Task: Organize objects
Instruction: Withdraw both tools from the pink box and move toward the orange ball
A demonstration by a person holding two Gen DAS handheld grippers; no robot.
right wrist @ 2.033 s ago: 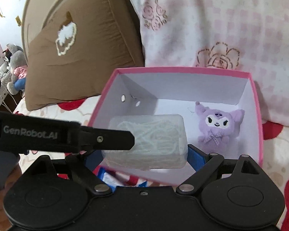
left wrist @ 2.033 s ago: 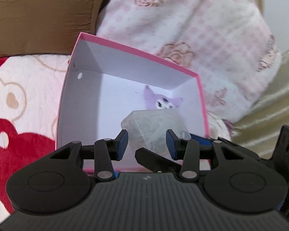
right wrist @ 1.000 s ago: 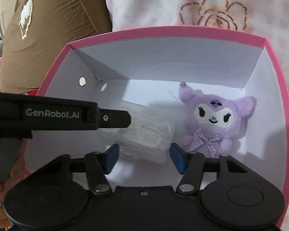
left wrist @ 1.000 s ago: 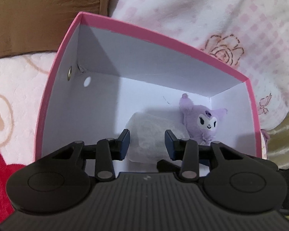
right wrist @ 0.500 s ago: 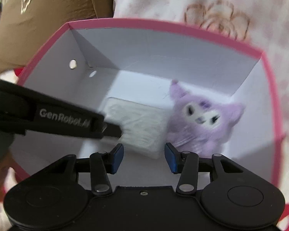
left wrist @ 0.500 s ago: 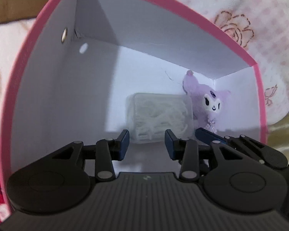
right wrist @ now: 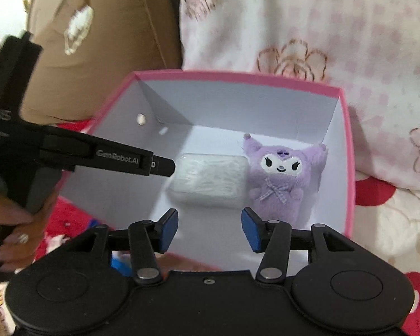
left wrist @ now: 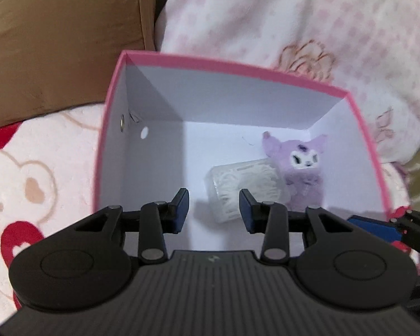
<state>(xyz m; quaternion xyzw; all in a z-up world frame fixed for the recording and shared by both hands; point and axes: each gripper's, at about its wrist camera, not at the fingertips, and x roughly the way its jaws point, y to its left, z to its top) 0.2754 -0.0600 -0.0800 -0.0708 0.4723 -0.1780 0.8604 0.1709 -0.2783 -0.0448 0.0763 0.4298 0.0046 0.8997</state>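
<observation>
Clear packet (right wrist: pixel 210 180) flat in pink box (right wrist: pixel 345 168) – long axis crosswise, beside plush (right wrist: pixel 282 173), both jaws apart, empty, right's just widened

Cushion: brown cushion (left wrist: pixel 61 42), pale embroidered motif, propped at the back left.
Blanket: pink-and-white checked blanket (left wrist: pixel 294 22) with rose prints, bunched beside it.
Bedspread: bedspread (left wrist: pixel 39 173), pink bear-and-heart pattern, red patches.
</observation>
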